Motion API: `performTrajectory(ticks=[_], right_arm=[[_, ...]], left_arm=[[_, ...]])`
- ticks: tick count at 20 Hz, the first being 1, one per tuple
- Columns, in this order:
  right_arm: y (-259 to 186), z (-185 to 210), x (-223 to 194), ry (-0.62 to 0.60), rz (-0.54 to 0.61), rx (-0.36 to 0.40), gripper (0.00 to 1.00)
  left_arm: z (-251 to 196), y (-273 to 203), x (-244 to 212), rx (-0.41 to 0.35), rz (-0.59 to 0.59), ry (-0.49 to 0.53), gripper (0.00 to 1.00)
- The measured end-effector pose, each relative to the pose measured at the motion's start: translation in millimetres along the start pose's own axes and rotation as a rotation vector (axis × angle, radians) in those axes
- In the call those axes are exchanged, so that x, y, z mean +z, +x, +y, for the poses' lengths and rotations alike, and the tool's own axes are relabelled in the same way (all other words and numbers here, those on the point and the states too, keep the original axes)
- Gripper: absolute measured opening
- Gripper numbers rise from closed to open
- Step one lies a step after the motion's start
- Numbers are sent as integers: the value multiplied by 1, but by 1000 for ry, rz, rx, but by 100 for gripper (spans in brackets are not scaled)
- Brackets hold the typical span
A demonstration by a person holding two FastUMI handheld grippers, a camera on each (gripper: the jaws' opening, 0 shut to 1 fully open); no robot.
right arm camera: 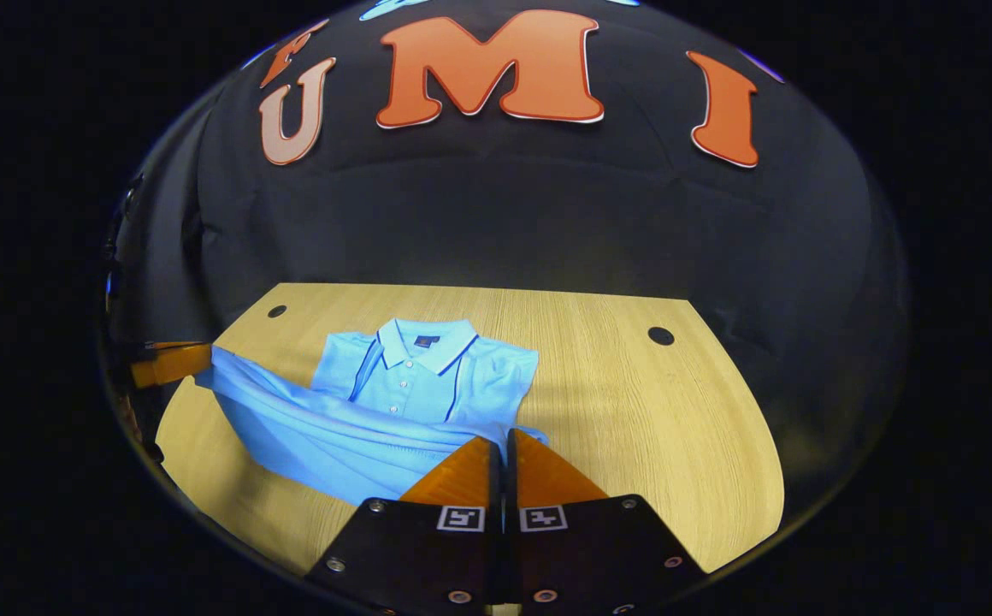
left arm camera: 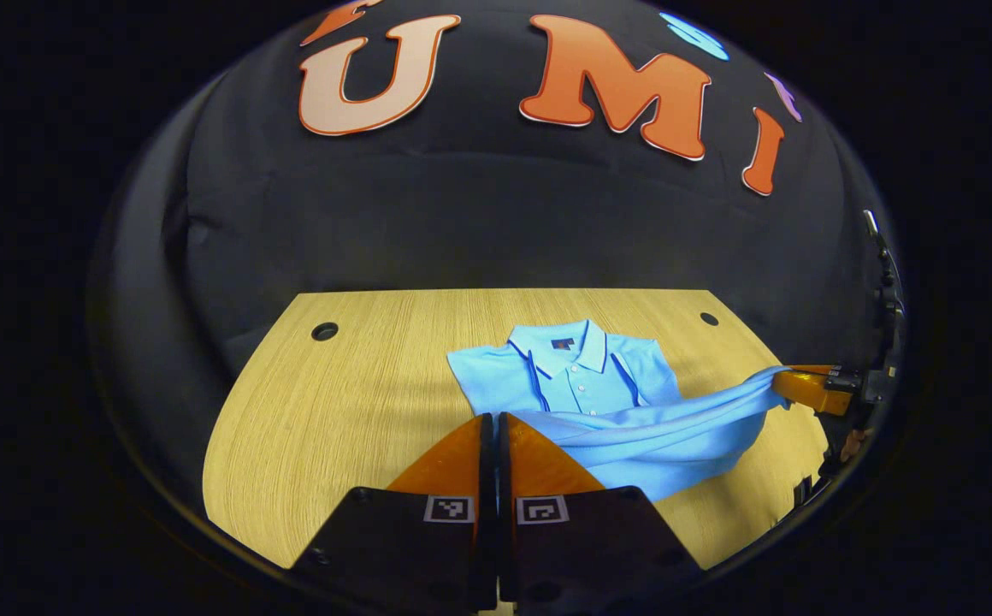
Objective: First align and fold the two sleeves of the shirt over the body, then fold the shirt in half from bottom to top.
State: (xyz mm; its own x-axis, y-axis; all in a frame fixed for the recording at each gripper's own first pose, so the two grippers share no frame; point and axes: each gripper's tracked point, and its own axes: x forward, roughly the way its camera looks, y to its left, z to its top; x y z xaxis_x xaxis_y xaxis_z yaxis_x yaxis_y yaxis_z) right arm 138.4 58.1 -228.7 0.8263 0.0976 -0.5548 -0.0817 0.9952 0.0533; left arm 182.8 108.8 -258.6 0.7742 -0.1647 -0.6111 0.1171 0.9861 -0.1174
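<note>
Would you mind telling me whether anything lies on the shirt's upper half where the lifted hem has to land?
Nothing visible does. Both grippers, left and right, hold the shirt's hem up; the collar area beyond lies flat and bare on the table.

In the left gripper view, bare table (left arm camera: 333, 411) runs wide across the left half of the frame. The shirt (left arm camera: 581, 376) takes the centre and right, its lifted hem stretched like a low barrier from the left gripper (left arm camera: 496, 419) to the right gripper (left arm camera: 804, 389) at the right edge. In the right gripper view, open wood fills the right side (right arm camera: 650, 428). The booth wall (left arm camera: 496, 222) closes the back.
</note>
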Motion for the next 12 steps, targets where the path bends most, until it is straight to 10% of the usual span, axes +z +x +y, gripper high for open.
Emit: performTrajectory(ticks=[12], right_arm=[[137,-1,47,-24,57,-62,1]], left_arm=[[35,148,54,-41,29,-16,5]])
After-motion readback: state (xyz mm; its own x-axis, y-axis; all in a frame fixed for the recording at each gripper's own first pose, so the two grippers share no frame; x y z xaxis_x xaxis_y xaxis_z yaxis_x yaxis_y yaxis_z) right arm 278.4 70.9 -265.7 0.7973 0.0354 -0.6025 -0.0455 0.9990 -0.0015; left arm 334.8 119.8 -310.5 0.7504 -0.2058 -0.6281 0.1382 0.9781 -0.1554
